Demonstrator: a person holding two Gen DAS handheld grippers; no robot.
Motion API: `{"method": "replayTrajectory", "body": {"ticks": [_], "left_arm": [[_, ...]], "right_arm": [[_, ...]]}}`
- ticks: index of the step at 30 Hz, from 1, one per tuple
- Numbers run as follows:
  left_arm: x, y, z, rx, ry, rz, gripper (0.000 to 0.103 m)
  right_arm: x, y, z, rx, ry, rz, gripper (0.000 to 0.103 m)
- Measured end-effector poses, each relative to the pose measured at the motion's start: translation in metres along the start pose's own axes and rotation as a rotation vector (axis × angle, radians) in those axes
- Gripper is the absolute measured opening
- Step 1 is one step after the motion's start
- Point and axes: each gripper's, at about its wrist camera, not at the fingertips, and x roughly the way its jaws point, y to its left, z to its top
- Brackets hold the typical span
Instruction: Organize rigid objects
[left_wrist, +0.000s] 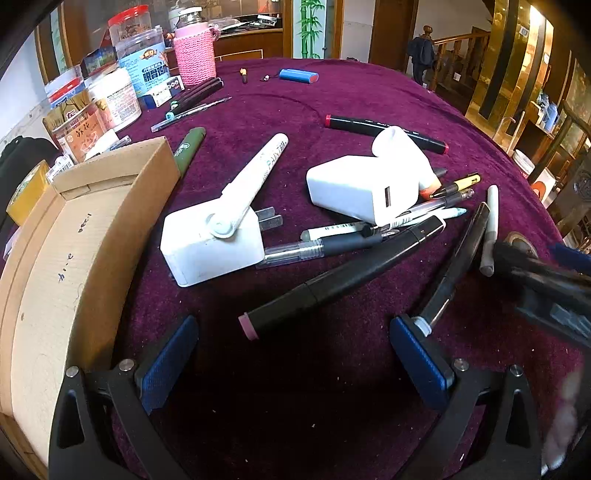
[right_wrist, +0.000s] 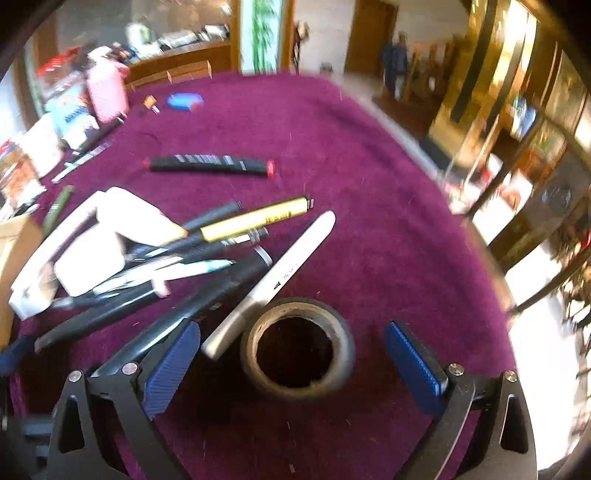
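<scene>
While both grippers hang spread over the purple-clothed desk (left_wrist: 332, 406) and neither holds anything, the step in hand looks like choosing and closing in on a first piece to tidy. Nearest the right gripper (right_wrist: 291, 354), its blue fingers (right_wrist: 171, 362) wide apart, a roll of tape (right_wrist: 297, 347) lies flat between them, touching neither pad; a grey pen (right_wrist: 273, 280) leans on the roll's far rim. The right view is smeared (so fine contact is hard to judge). Nearest the left gripper (left_wrist: 295, 354), fingers likewise apart, a black marker with a pink end cap (left_wrist: 343, 273) lies slantwise just ahead, its pink end pointing into the gap. A cardboard box (left_wrist: 74, 236) sits at the desk's left edge, seemingly the likely place for things. Farther on lie two white chargers (left_wrist: 210, 240), one with a white marker (left_wrist: 255, 173) across it, the other in a tangle of pens (right_wrist: 207, 251). Beyond, a red-capped black marker (left_wrist: 384, 131) lies alone; jars and a pink-sleeved bottle (left_wrist: 194, 51) crowd the far left corner.

Next, I judge, the right fingers must drop around the roll and close without dragging the grey pen.
</scene>
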Motion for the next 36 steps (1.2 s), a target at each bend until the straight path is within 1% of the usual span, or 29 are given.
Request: {"method": "replayTrajectory", "body": {"ticks": [2, 3, 4, 5, 6, 7, 8, 10, 12, 13, 14, 16, 19, 22, 24, 26, 28, 29, 31, 32, 33, 34, 35, 36], "left_arm": [[-0.003, 0.002, -0.001, -0.014, -0.009, 0.002, 0.101], [-0.005, 0.004, -0.001, -0.023, -0.02, 0.001, 0.099], [-0.011, 0.007, -0.003, -0.041, -0.05, 0.003, 0.095], [-0.021, 0.01, -0.004, -0.056, -0.09, 0.001, 0.095], [-0.027, 0.011, -0.006, -0.061, -0.114, -0.004, 0.095], [-0.039, 0.013, -0.008, -0.07, -0.159, -0.01, 0.095], [-0.05, 0.014, -0.01, -0.073, -0.198, -0.01, 0.095], [-0.078, 0.017, -0.016, -0.064, -0.304, -0.009, 0.095], [-0.096, 0.02, -0.021, -0.038, -0.371, 0.007, 0.097], [-0.101, 0.024, -0.024, -0.019, -0.388, 0.013, 0.101], [-0.103, 0.027, -0.024, -0.01, -0.379, 0.021, 0.101], [-0.098, 0.04, -0.029, -0.009, -0.327, 0.056, 0.102], [-0.094, 0.054, -0.034, -0.012, -0.271, 0.106, 0.101], [-0.093, 0.059, -0.035, -0.014, -0.253, 0.11, 0.101], [-0.093, 0.055, -0.032, -0.012, -0.242, 0.101, 0.101], [-0.09, 0.049, -0.026, -0.012, -0.235, 0.083, 0.101], [-0.087, 0.039, -0.018, 0.008, -0.227, 0.065, 0.101], [-0.085, 0.034, -0.013, 0.02, -0.223, 0.061, 0.101], [-0.082, 0.029, 0.005, 0.032, -0.238, 0.064, 0.101], [-0.079, 0.028, 0.013, 0.034, -0.243, 0.065, 0.1], [-0.074, 0.028, 0.025, 0.035, -0.238, 0.067, 0.1], [-0.064, 0.029, 0.04, 0.036, -0.214, 0.061, 0.088], [-0.058, 0.03, 0.047, 0.037, -0.194, 0.046, 0.067], [-0.049, 0.031, 0.057, 0.036, -0.155, 0.014, 0.059]], "right_arm": [[-0.032, 0.001, -0.005, -0.035, -0.102, -0.025, 0.101], [-0.053, 0.001, -0.008, -0.05, -0.175, -0.04, 0.101], [-0.071, 0.001, -0.011, -0.053, -0.249, -0.057, 0.101], [-0.091, 0.0, -0.016, -0.054, -0.332, -0.078, 0.102], [-0.108, 0.001, -0.021, -0.058, -0.412, -0.094, 0.102], [-0.116, 0.001, -0.027, -0.061, -0.461, -0.1, 0.102], [-0.12, 0.001, -0.029, -0.069, -0.483, -0.095, 0.102], [-0.114, -0.001, -0.031, -0.056, -0.442, -0.089, 0.102], [-0.105, -0.012, -0.035, 0.023, -0.414, -0.054, 0.102], [-0.101, -0.017, -0.036, 0.063, -0.402, -0.037, 0.102], [-0.095, -0.024, -0.037, 0.102, -0.382, -0.014, 0.102], [-0.078, -0.034, -0.034, 0.16, -0.326, 0.033, 0.102], [-0.055, -0.042, -0.035, 0.195, -0.262, 0.078, 0.102], [-0.041, -0.049, -0.019, 0.219, -0.246, 0.121, 0.102], [-0.033, -0.05, -0.007, 0.22, -0.256, 0.135, 0.102], [-0.027, -0.051, 0.002, 0.217, -0.269, 0.145, 0.102], [-0.018, -0.051, 0.005, 0.218, -0.277, 0.16, 0.102], [-0.011, -0.051, 0.002, 0.225, -0.272, 0.17, 0.102], [-0.003, -0.055, 0.001, 0.241, -0.219, 0.203, 0.102], [-0.003, -0.057, 0.0, 0.254, -0.222, 0.228, 0.102], [-0.004, -0.06, 0.0, 0.261, -0.229, 0.23, 0.102], [-0.005, -0.061, -0.001, 0.264, -0.235, 0.238, 0.102], [-0.005, -0.061, -0.001, 0.265, -0.234, 0.252, 0.102], [-0.004, -0.061, -0.001, 0.263, -0.23, 0.262, 0.102]]}}
